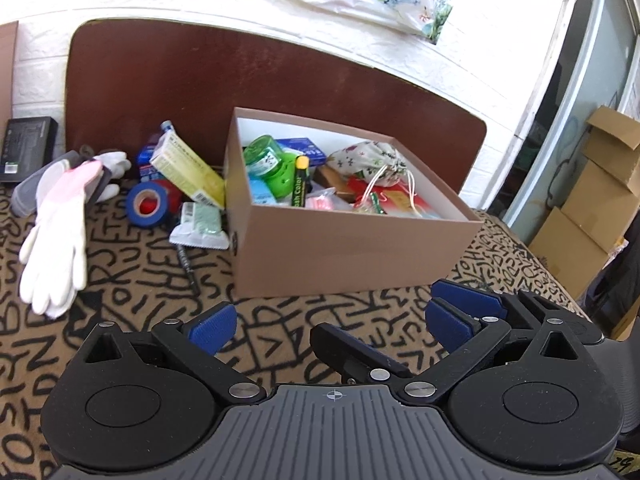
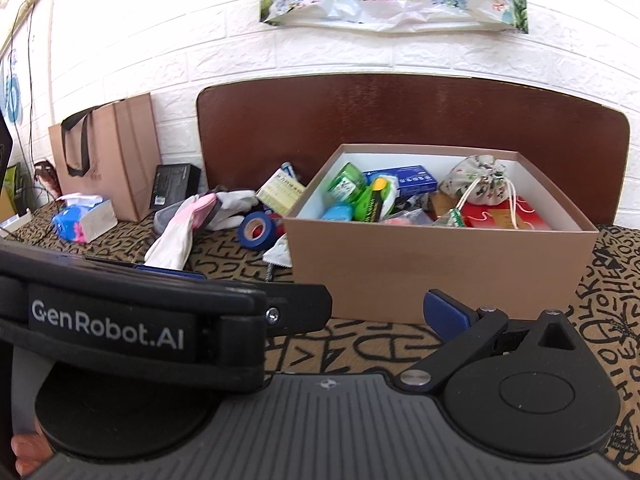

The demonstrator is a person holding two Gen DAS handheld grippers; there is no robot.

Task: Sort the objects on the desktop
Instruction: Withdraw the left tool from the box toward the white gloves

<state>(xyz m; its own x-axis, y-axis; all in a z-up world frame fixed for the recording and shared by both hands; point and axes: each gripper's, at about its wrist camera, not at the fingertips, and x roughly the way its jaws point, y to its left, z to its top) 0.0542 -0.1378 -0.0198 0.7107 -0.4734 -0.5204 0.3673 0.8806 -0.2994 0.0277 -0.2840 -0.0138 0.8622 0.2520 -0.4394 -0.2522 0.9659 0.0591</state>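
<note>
An open brown cardboard box (image 1: 352,248) (image 2: 440,272) stands on the patterned cloth and holds a green jar (image 1: 264,156), a yellow-capped marker (image 1: 299,184), a floral drawstring pouch (image 1: 372,160) and other small items. Left of it lie white and pink gloves (image 1: 60,240), a blue tape roll (image 1: 146,204), a yellow-green carton (image 1: 188,168), a white-green packet (image 1: 202,226) and a black pen (image 1: 188,264). My left gripper (image 1: 332,322) hovers open and empty in front of the box. My right gripper (image 2: 336,322) sits close beside it, open; the left gripper's body hides its left finger.
A brown headboard (image 1: 240,80) and white brick wall back the surface. A black box (image 2: 174,184), a paper bag (image 2: 108,152) and a tissue pack (image 2: 82,220) sit far left. Stacked cartons (image 1: 592,200) stand by a glass door on the right.
</note>
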